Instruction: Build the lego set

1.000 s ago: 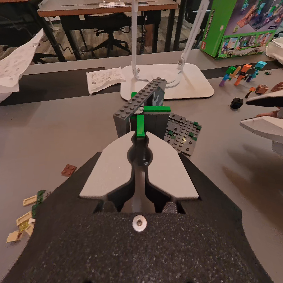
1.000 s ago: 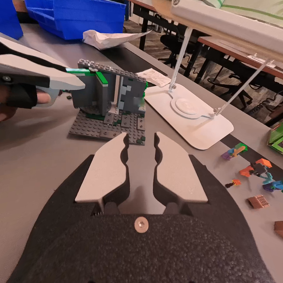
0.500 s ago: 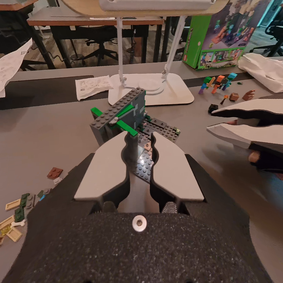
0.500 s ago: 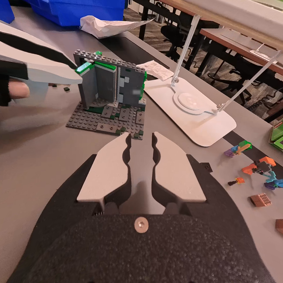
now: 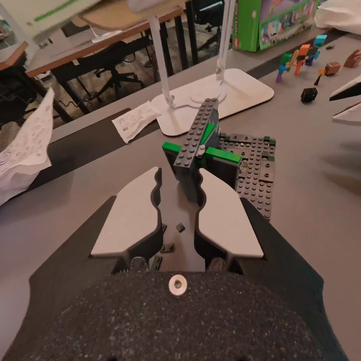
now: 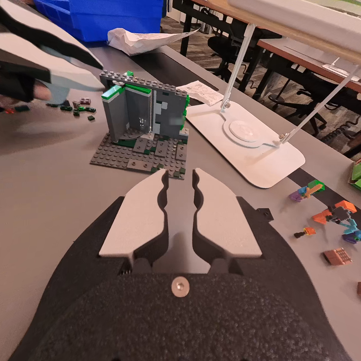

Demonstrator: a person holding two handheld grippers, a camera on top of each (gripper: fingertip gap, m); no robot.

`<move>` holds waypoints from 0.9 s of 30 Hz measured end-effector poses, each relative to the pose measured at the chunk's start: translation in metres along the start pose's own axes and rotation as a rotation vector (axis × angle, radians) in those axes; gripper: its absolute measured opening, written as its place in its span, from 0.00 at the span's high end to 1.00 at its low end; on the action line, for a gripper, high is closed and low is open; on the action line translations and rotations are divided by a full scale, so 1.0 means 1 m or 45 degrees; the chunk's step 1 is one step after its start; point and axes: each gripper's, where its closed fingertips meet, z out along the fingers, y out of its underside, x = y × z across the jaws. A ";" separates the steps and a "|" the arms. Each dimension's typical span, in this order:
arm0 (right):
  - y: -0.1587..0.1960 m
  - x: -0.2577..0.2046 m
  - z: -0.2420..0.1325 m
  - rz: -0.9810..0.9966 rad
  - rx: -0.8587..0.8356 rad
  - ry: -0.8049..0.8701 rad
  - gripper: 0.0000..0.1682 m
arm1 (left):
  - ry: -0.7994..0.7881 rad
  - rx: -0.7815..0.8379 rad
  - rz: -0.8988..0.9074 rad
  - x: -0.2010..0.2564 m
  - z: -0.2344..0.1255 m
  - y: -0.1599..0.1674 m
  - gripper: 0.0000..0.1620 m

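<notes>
Grey table (image 6: 48,195) surface carries all parts, with office desks and chairs behind.

Reference landmark: the lego build (image 6: 144,117), a dark grey studded baseplate (image 5: 256,175) with an upright grey wall and two green-topped door panels (image 6: 125,109) under a studded top beam (image 5: 197,136).

Handling, as a judgement: the build is light and rigid, but its joints are press-fit only. The door panels appear to stand on a round turning plate and would likely swing or pop off under side load. Take hold low, at the baseplate edge or at the wall's end, not at the doors.

- Left tool (image 5: 179,172): fingers spread moderately, holding nothing. It sits at the near end of the build. The wall's end shows in the gap, close to the right finger; contact cannot be confirmed.
- Right tool (image 6: 179,172): fingers parted, empty, just in front of the baseplate's near edge and not touching it.

Around the build:
- loose small pieces (image 6: 82,109) lie on the table beside it, on the left tool's side;
- a white stand base (image 6: 244,136) sits just behind it;
- minifigures (image 6: 332,214) lie farther off, past the right tool;
- a green set box (image 5: 273,23) stands beyond the stand.
</notes>
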 end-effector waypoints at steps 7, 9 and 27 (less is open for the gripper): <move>-0.007 -0.001 -0.004 0.020 0.039 -0.017 0.87 | 0.129 -0.010 0.020 0.010 0.018 0.003 0.80; -0.006 -0.002 -0.003 0.020 0.038 -0.021 0.86 | 0.157 0.002 0.000 0.012 0.022 0.001 0.81; -0.015 -0.003 -0.012 -0.025 0.069 -0.055 0.86 | 0.627 0.173 -0.032 0.057 -0.004 -0.018 0.90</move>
